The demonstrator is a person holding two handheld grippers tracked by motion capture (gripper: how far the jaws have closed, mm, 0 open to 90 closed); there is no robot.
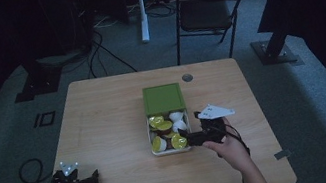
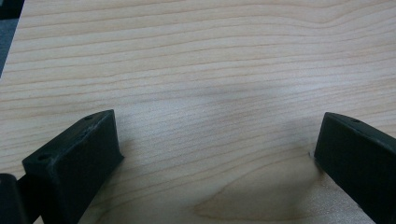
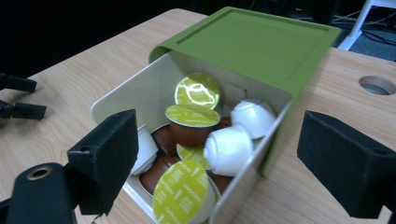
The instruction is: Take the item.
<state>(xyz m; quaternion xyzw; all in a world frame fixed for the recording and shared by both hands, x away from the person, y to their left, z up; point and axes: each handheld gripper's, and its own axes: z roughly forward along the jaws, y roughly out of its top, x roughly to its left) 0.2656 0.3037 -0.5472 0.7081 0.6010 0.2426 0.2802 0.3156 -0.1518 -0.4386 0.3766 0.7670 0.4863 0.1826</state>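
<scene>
At mid-table the drawer (image 1: 168, 132) stood pulled out of its green sleeve (image 1: 163, 98), pods (image 3: 192, 126) all inside, right gripper (image 3: 219, 158) agape and empty before it, left gripper (image 1: 76, 182) likewise empty, parked — unloading unstarted, I'd judge.

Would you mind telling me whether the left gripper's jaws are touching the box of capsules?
Apart. In the high view the left gripper sits near the table's front left corner, with a broad stretch of bare wood between it and the box of capsules.

White drawer-box (image 3: 116, 100) mid-table, green sleeve lid (image 3: 254, 42) slid half back; inside, jumbled coffee capsules (image 3: 194, 121): white and brown bodies, yellow-green foil tops.
</scene>
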